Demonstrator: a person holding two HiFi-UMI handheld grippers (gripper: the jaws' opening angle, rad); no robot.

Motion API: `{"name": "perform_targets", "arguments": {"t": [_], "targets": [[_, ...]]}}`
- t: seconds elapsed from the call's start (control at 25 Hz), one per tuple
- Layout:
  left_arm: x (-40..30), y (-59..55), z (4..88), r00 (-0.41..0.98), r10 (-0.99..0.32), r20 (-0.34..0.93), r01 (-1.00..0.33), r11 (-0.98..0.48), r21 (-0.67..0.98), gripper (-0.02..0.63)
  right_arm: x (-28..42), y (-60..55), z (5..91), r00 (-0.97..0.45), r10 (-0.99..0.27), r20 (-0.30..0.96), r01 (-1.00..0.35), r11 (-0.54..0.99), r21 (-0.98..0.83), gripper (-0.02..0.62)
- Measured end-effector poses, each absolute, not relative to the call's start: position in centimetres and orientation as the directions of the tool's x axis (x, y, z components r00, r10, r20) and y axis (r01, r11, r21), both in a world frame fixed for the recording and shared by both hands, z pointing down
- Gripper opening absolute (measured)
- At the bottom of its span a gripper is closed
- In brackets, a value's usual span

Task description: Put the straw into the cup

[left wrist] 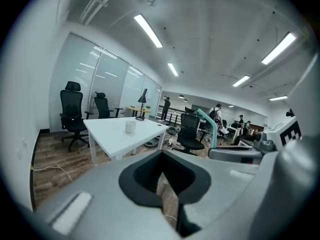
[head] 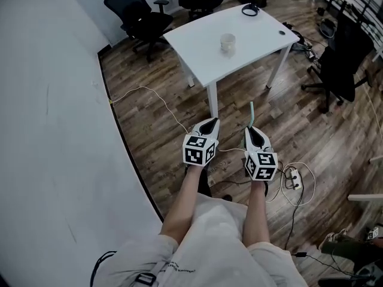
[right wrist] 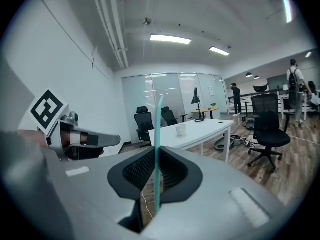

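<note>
1. Two grippers are out in front of me, side by side and close together, both well short of the table.
2. My right gripper (head: 252,130) (right wrist: 155,184) is pinching the teal straw (head: 252,112) (right wrist: 157,144) between its dark pads. The straw runs from the jaws forward past the tips, with its free end pointing towards the table.
3. My left gripper (head: 209,123) (left wrist: 162,176) has its jaws pressed together with nothing between them. From its view the straw (left wrist: 207,121) rises just to its right.
4. The white cup (head: 228,43) (right wrist: 181,129) (left wrist: 130,126) stands upright and well ahead of both grippers. Seen along my right jaws, it sits just right of the straw and far beyond it.
5. The cup rests near the middle of a white rectangular table (head: 203,40) (right wrist: 210,126).
6. Below my grippers is a wood plank floor (head: 149,112). A thin pale cable (head: 143,91) trails across it towards me, and a power strip (head: 291,175) lies just right of my right gripper.
7. A plain white wall (head: 48,130) runs along my left.
8. Black office chairs (head: 140,14) stand beyond the table's far left corner, and another black chair (head: 338,64) stands off to its right.
9. People (right wrist: 295,84) stand far back in the room, beyond the table.
</note>
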State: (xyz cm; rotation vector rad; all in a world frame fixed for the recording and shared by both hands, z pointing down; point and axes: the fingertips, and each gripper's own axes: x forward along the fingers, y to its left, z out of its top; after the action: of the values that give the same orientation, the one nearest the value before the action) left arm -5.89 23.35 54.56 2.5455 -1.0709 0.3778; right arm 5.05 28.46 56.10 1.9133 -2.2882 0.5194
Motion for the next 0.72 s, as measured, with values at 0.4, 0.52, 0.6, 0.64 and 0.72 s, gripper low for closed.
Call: {"name": "perform_targets", "arguments": {"t": [0.4,0.52,0.6,0.64,0.72], "targets": [[-7.1,9.4,51.8,0.715,-0.614,0.334,-0.698,-0.655,0.291,0.0,4.9,16.9,56.1,-0.171,-0.926,0.337,-0.976,0.111,-0.189,0.048],[-7.5,5.5,51.7,0.728,-0.598,0.334,-0.684,-0.667,0.297,0.002,4.7,13.7,56.1,-0.15,-0.924,0.352,-0.981,0.093,-0.173,0.048],[-7.2,3.0,52.3,0.743,-0.573,0.346,-0.666,-0.682,0.301,0.0,4.8,11.5,56.4,-0.129,-0.925,0.357,-0.981,0.066,-0.182,0.048],[-7.2,1.9,52.6,0.752,-0.558,0.351,-0.655,-0.691,0.306,0.001,4.7,10.5,56.7,-0.121,-0.925,0.361,-0.981,0.055,-0.188,0.048],[-6.9,0.0,53.3,0.771,-0.525,0.361,-0.631,-0.709,0.317,0.002,4.8,8.9,57.3,-0.107,-0.921,0.375,-0.981,0.037,-0.191,0.049]]}}
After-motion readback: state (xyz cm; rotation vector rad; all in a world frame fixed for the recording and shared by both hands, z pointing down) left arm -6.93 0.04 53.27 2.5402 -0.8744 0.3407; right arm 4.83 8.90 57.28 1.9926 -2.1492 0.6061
